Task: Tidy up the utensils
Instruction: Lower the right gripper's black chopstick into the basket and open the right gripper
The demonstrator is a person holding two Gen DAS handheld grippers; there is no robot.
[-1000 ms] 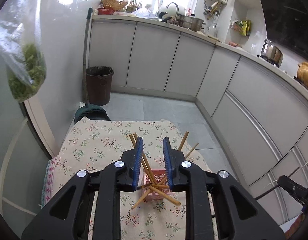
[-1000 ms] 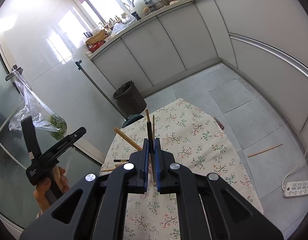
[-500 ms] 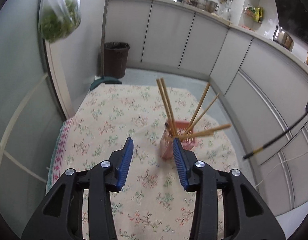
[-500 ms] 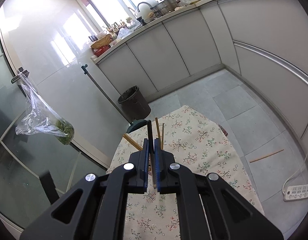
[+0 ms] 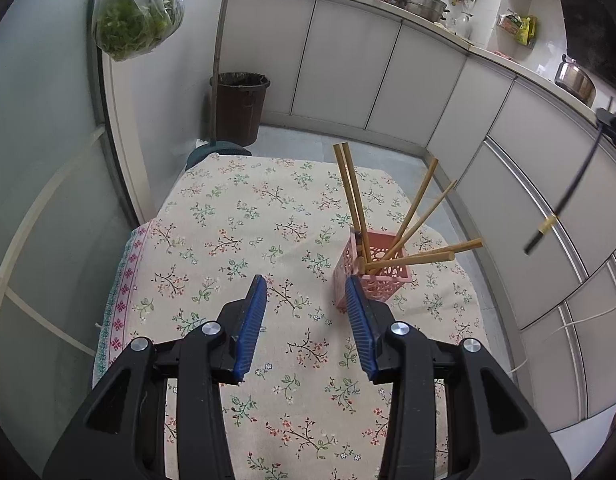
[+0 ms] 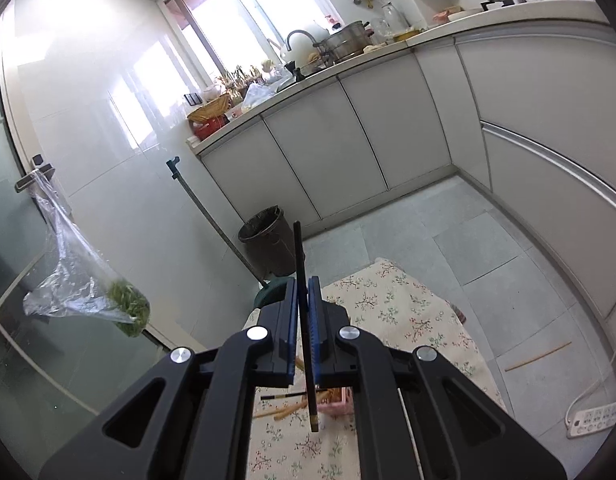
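A pink perforated utensil holder (image 5: 377,276) stands on the floral tablecloth (image 5: 236,236) with several wooden chopsticks (image 5: 353,196) leaning out of it. My left gripper (image 5: 306,300) is open and empty, just in front and left of the holder. My right gripper (image 6: 302,300) is shut on a black chopstick (image 6: 301,256), held upright high above the table; that chopstick also shows at the right edge of the left wrist view (image 5: 567,196). Under the right gripper, the holder (image 6: 339,400) and another black chopstick (image 6: 282,396) are partly hidden.
A dark bin (image 5: 238,106) stands on the floor beyond the table. A bag of greens (image 5: 138,20) hangs on the glass door at left. White cabinets curve along the back and right. A wooden chopstick (image 6: 537,356) and a power strip (image 6: 593,418) lie on the floor.
My left gripper has opened wider and drawn back from over the holder. My right gripper has risen and tilted up with the black chopstick still in it.
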